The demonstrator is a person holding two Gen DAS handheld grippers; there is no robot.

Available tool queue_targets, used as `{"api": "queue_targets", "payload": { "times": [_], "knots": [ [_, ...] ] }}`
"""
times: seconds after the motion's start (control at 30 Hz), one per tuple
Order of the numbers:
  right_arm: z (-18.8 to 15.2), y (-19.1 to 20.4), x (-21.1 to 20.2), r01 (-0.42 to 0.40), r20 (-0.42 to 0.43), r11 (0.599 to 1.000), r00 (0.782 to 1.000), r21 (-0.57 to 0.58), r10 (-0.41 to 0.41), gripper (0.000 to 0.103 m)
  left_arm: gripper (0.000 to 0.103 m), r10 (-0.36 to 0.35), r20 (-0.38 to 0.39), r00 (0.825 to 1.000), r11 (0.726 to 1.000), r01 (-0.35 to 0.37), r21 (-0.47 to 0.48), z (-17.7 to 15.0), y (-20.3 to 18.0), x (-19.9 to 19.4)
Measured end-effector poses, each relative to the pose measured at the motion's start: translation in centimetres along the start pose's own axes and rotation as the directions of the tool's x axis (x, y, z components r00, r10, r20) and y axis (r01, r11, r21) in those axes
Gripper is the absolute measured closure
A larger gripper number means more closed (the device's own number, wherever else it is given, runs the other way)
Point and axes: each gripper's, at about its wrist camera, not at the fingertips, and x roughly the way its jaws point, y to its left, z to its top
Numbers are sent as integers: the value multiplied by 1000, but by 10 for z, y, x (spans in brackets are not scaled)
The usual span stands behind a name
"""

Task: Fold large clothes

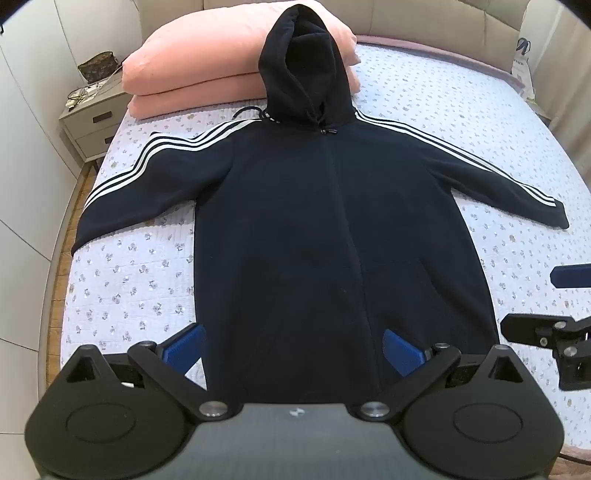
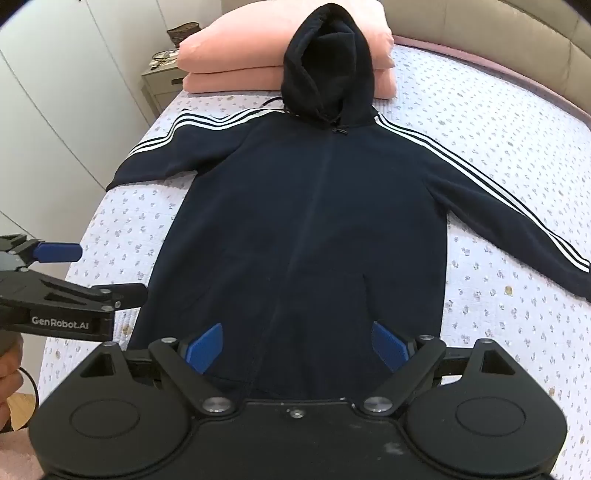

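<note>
A dark navy zip hoodie (image 1: 325,229) with white sleeve stripes lies flat, front up, on the bed, sleeves spread out, hood resting against the pink pillows. It also shows in the right wrist view (image 2: 314,221). My left gripper (image 1: 293,350) is open and empty, hovering over the hoodie's bottom hem, left of centre. My right gripper (image 2: 297,347) is open and empty, hovering over the hem near the zip. Each gripper shows in the other's view: the right one at the right edge (image 1: 546,299), the left one at the left edge (image 2: 85,269).
The bed (image 1: 129,280) has a white floral quilt. Two stacked pink pillows (image 1: 207,70) lie at its head against a beige headboard (image 1: 443,26). A nightstand (image 1: 92,122) with a bag stands at the far left beside white wardrobe doors.
</note>
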Motion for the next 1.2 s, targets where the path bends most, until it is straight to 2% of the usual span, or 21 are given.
{"api": "queue_targets", "payload": {
  "times": [1.2],
  "knots": [
    [0,-3,3,17,2,1000,1000,3,-17,0,0,0,15,1000,1000,0,-14,-1,-3,-6]
  ]
}}
